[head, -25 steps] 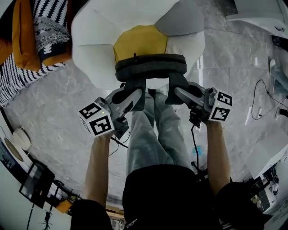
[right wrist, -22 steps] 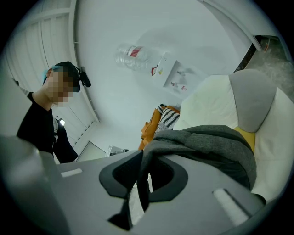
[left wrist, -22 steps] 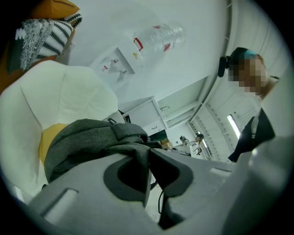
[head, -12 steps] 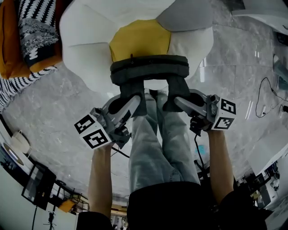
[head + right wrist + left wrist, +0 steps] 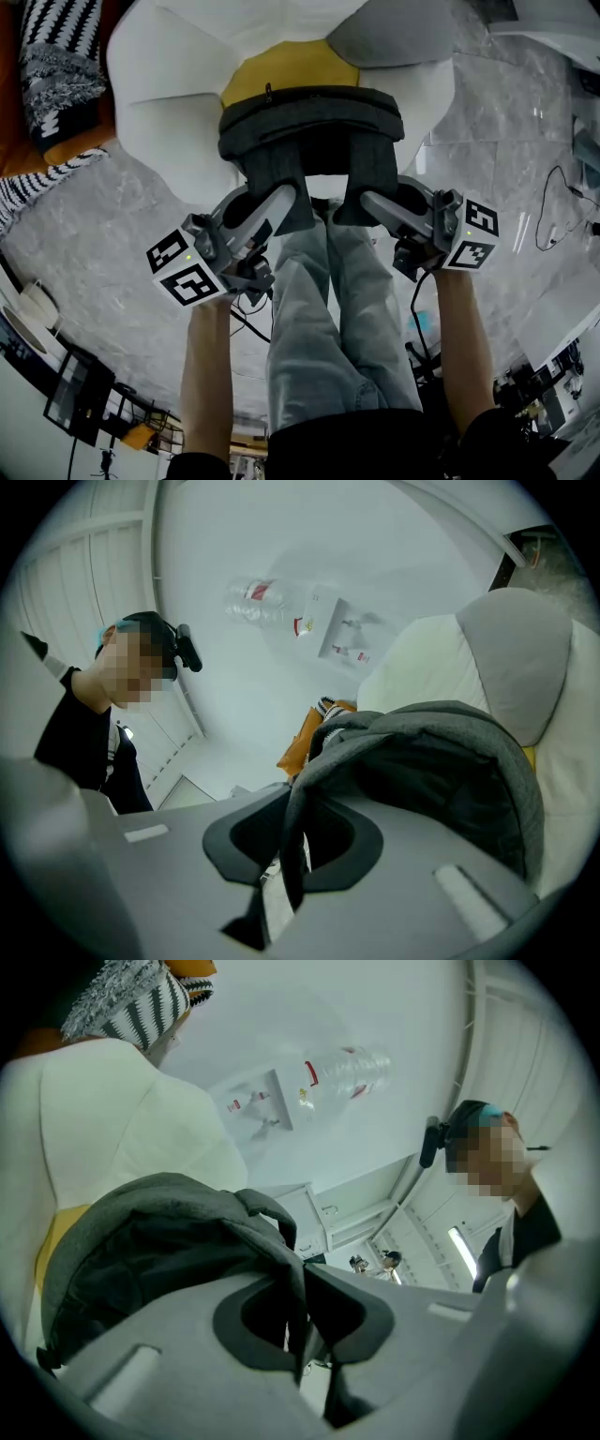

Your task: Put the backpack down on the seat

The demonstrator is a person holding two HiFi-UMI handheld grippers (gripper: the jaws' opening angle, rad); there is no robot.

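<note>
A dark grey backpack (image 5: 312, 117) hangs in front of the person, over a white chair with a yellow seat cushion (image 5: 289, 70). Each of its two shoulder straps runs down into a gripper. My left gripper (image 5: 274, 208) is shut on the left strap (image 5: 277, 178); in the left gripper view the strap (image 5: 292, 1279) is pinched between the jaws, with the bag (image 5: 159, 1251) bulging beyond. My right gripper (image 5: 373, 202) is shut on the right strap (image 5: 370, 173); the right gripper view shows that strap (image 5: 295, 841) clamped and the bag (image 5: 441, 780) beyond.
The white chair (image 5: 164, 103) has a grey backrest panel (image 5: 389, 33). Black-and-white patterned and orange cushions (image 5: 56, 75) lie at the far left. The person's legs in jeans (image 5: 328, 309) stand on a grey marble floor (image 5: 94, 234). Cables (image 5: 553, 206) trail at the right.
Both grippers have carried the backpack forward and up toward the chair; it now overlaps more of the yellow cushion. Both grips stay the same.
</note>
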